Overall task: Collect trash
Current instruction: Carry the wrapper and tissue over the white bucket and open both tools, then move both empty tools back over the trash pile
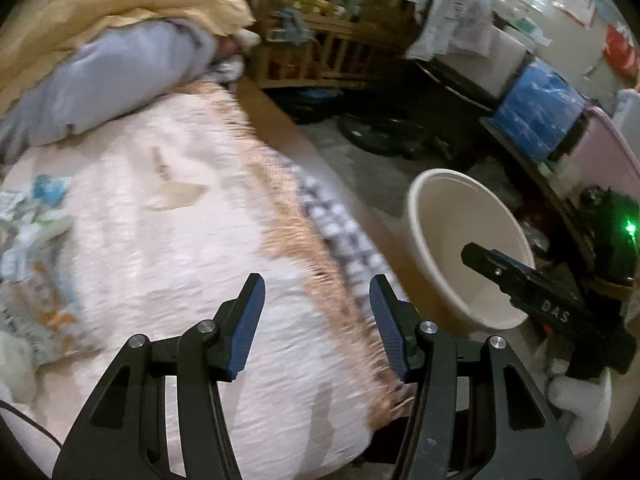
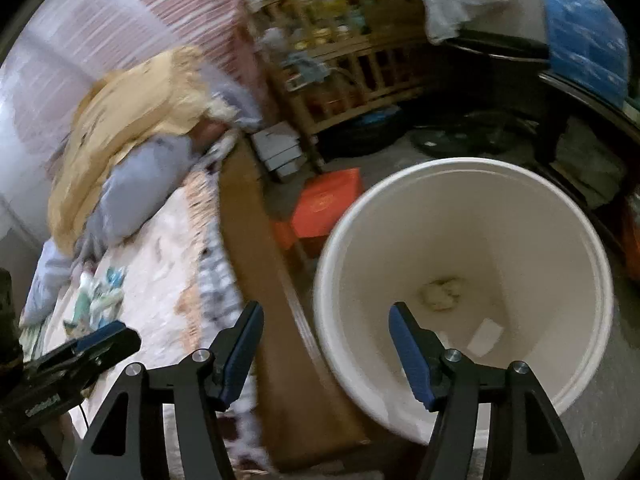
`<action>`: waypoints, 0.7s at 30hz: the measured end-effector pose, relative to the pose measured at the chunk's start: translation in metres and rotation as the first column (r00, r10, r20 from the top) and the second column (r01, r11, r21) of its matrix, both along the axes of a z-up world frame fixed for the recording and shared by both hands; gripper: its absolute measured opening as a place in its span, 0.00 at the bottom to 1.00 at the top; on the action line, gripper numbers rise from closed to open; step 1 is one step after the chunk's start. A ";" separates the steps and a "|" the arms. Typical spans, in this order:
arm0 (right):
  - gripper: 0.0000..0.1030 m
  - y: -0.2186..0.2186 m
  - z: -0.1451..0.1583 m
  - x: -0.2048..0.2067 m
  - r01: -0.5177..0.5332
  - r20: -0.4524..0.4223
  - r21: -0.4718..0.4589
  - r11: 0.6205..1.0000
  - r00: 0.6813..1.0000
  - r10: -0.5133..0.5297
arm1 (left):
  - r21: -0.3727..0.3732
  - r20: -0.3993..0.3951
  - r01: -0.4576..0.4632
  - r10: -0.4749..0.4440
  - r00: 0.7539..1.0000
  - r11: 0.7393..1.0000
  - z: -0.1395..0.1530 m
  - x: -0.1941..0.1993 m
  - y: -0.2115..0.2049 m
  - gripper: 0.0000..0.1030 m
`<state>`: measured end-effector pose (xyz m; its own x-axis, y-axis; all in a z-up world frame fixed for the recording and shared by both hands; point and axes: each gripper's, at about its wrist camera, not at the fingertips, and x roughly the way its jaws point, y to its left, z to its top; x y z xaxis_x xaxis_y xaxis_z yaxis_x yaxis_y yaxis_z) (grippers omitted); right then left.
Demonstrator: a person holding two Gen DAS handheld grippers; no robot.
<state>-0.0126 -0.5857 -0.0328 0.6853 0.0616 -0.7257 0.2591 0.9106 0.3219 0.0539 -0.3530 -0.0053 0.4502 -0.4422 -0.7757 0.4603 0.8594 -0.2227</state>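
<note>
Trash (image 2: 442,294) lies in bucket (image 2: 592,280) beyond right gripper's (image 2: 326,344) parted jaws.

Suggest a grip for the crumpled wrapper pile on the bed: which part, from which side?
Probably pinch a raised crumpled edge of the wrapper pile from above; it lies loose and flat on the bedspread. The left gripper is open, empty and over the bed. Blur hides finer shape.

left wrist: down over bed (image 1: 168,240) | right wrist: into bucket (image 2: 400,232) | shared: both
</note>
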 end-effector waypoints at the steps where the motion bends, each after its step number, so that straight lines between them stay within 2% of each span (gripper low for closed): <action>1: 0.61 0.008 0.001 0.003 -0.019 -0.002 -0.003 1.000 1.000 0.019 | 0.008 0.007 -0.016 0.016 1.000 1.000 0.001 -0.001 0.008 0.51; 13: 0.61 0.105 0.002 0.030 -0.211 -0.017 0.002 0.978 0.977 0.211 | 0.052 0.046 -0.168 0.165 0.985 0.984 0.008 -0.012 0.093 0.51; 21: 0.61 0.173 -0.004 0.043 -0.367 -0.029 0.051 0.929 0.929 0.368 | 0.066 0.050 -0.266 0.263 0.964 0.962 0.010 -0.023 0.159 0.52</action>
<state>0.0308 -0.4125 -0.0368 0.5813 0.3365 -0.7409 -0.0785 0.9294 0.3605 0.0308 -0.1942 0.0042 0.5753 -0.2477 -0.7796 0.2221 0.9645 -0.1425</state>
